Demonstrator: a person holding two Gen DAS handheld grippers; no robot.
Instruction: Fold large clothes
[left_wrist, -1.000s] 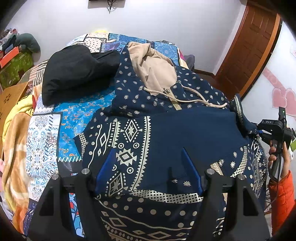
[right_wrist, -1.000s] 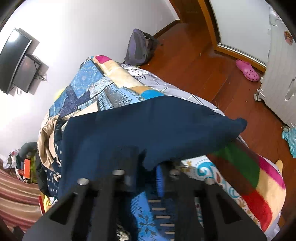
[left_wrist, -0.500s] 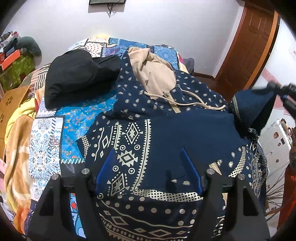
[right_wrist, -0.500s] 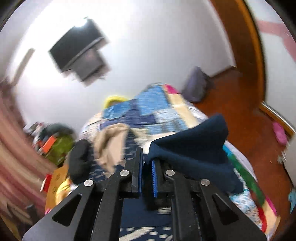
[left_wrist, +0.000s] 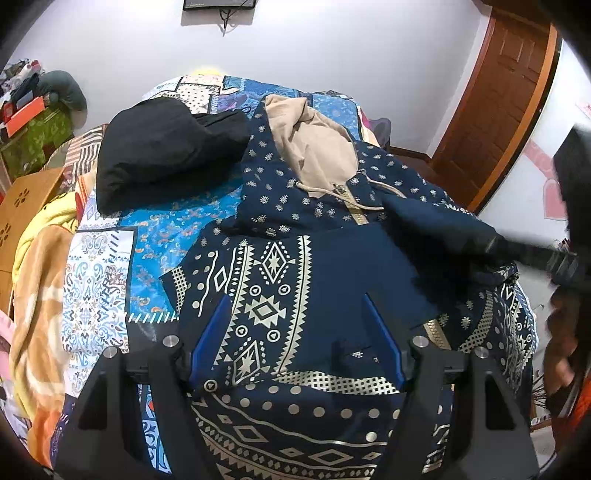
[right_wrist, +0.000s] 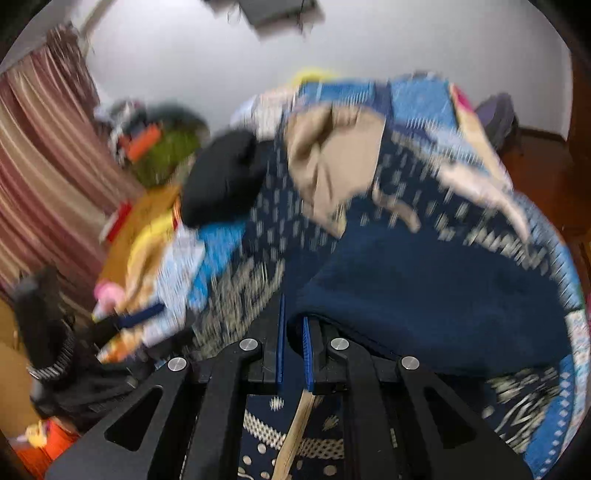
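A navy hoodie (left_wrist: 306, 266) with cream geometric print and a tan-lined hood (left_wrist: 314, 147) lies spread on the bed. My left gripper (left_wrist: 295, 332) is open and hovers over its lower front, holding nothing. My right gripper (right_wrist: 293, 332) is shut on the hoodie's plain navy sleeve (right_wrist: 424, 295) and holds it lifted over the body. In the left wrist view that sleeve (left_wrist: 443, 229) stretches across from the right, where the right gripper is a dark blur. The right wrist view is motion-blurred.
A black folded garment (left_wrist: 162, 151) lies on the patchwork quilt (left_wrist: 166, 229) left of the hoodie. Yellow and orange blankets (left_wrist: 33, 288) hang off the bed's left edge. A wooden door (left_wrist: 495, 103) stands at the right, a wall-mounted screen (left_wrist: 219, 3) at the back.
My right gripper has swung the sleeve from the bed's right edge up and leftward over the hoodie's body. The left gripper has stayed open in about the same place.
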